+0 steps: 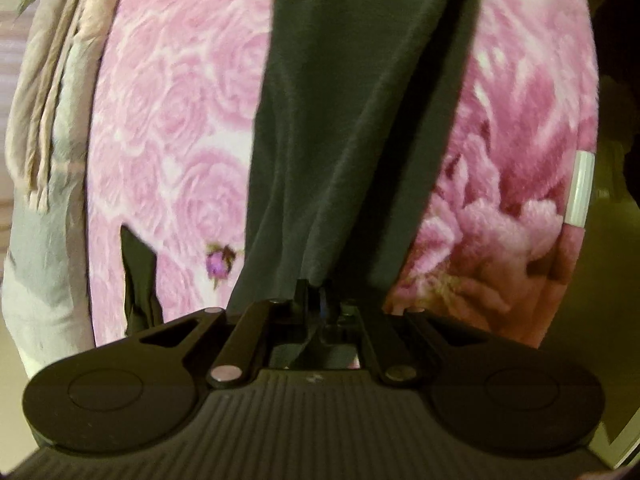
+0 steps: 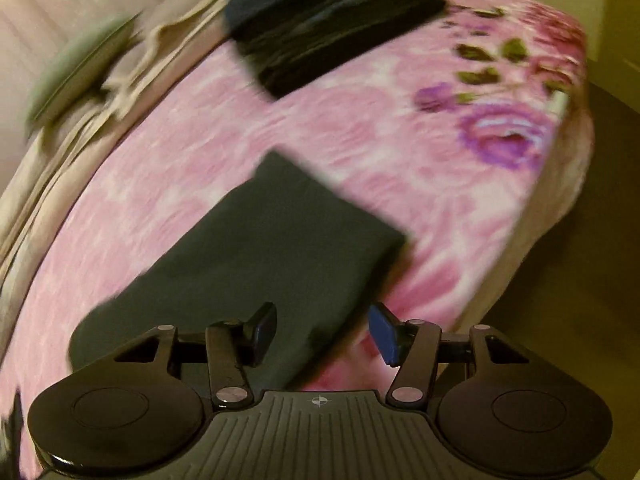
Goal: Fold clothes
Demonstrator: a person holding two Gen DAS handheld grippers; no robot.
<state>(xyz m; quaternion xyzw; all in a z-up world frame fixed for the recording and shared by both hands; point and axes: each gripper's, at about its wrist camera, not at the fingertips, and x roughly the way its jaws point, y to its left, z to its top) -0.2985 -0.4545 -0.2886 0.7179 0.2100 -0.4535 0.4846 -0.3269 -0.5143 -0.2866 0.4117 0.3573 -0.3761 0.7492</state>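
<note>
Dark green garment [image 1: 360, 120] stretches taut over the pink floral blanket [image 1: 172, 120], pinched in the left gripper [image 1: 320, 300]. Right gripper [image 2: 324, 332] hangs with jaws apart above the cloth's edge. Beyond, a dark stack [image 2: 332, 24], seemingly folded through the blur. This piece looks partly folded.

No text, label, brand, number or sign can be read in either wrist view.
</note>
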